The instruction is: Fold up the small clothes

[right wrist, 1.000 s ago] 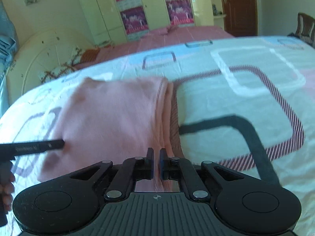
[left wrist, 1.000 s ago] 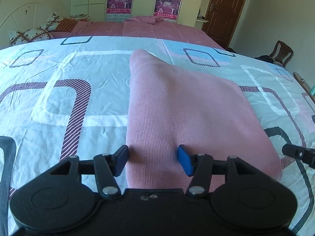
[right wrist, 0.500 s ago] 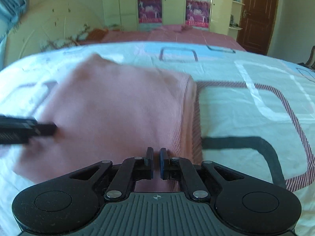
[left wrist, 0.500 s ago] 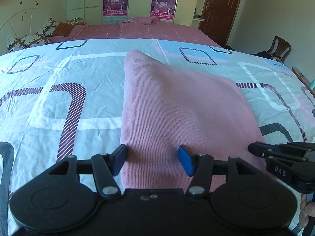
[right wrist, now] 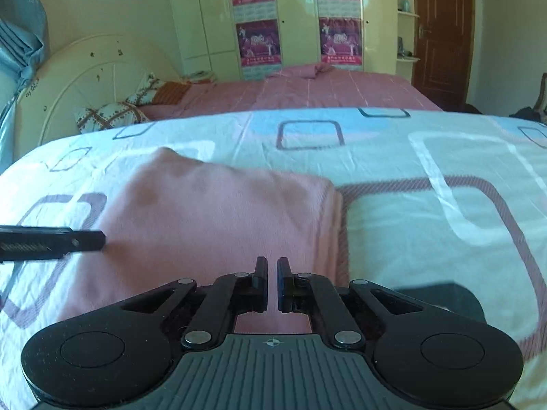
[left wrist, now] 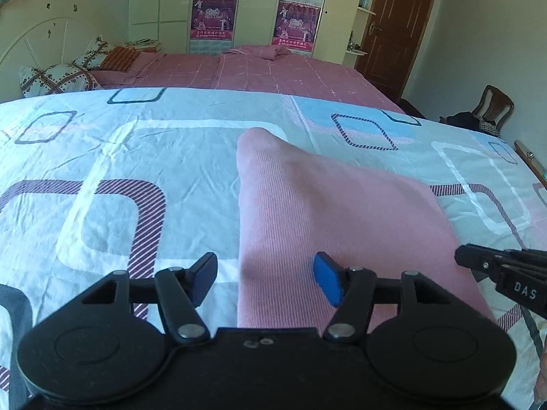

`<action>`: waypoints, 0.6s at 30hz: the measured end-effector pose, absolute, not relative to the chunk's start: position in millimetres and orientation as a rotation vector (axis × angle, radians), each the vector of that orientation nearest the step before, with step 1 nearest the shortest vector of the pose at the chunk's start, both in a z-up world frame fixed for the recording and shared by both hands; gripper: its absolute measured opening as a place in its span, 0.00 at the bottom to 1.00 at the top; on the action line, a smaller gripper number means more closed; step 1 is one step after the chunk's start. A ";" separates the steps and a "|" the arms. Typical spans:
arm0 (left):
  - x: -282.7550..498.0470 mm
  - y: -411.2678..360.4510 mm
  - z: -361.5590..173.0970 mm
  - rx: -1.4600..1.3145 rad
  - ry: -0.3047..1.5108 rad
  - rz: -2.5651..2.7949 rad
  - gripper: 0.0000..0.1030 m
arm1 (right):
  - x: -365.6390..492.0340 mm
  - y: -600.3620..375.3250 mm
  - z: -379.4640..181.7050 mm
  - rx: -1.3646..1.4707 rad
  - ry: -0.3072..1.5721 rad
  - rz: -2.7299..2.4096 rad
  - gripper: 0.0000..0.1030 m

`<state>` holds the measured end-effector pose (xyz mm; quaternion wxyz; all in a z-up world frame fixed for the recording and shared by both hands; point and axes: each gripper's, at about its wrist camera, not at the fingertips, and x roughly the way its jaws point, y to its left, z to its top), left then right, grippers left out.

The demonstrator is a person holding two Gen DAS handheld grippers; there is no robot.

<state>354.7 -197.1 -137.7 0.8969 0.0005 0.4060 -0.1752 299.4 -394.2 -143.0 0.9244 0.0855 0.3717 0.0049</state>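
A folded pink ribbed garment (left wrist: 335, 225) lies flat on the patterned bedsheet (left wrist: 112, 184). My left gripper (left wrist: 265, 282) is open over the garment's near left edge, with one blue pad off the cloth and one above it. The right gripper's tip shows at the right edge of the left wrist view (left wrist: 478, 259). In the right wrist view the garment (right wrist: 212, 218) lies ahead and left. My right gripper (right wrist: 272, 282) is nearly shut, with a thin gap and nothing between the pads. The left gripper's finger (right wrist: 68, 241) touches the garment's left side.
A second bed with a pink cover (left wrist: 256, 71) and pillows (left wrist: 61, 75) stands behind. Wardrobes with posters (left wrist: 294, 17), a brown door (left wrist: 393, 34) and a wooden chair (left wrist: 492, 106) are at the back right. The bed's right edge (left wrist: 526, 157) is near.
The left gripper has pulled back and risen a little, so the garment sits farther off. The right gripper has swung to face the garment squarely and moved toward its near right part.
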 end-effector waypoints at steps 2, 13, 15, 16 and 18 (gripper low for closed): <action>356.9 -203.9 -145.5 -0.008 0.857 -0.388 0.47 | 313.0 -383.4 -146.7 0.127 0.764 0.019 0.03; 350.3 -222.7 -149.6 0.030 0.836 -0.388 0.53 | 326.7 -393.3 -192.6 -0.027 0.831 -0.047 0.03; 351.9 -219.3 -145.5 0.046 0.839 -0.385 0.64 | 326.0 -391.2 -191.2 -0.038 0.834 -0.051 0.03; 352.0 -217.6 -143.4 0.059 0.837 -0.375 0.73 | 325.1 -391.6 -188.9 -0.024 0.837 -0.050 0.03; 351.4 -213.2 -139.0 0.085 0.821 -0.356 0.80 | 323.2 -397.4 -183.5 0.037 0.840 -0.046 0.03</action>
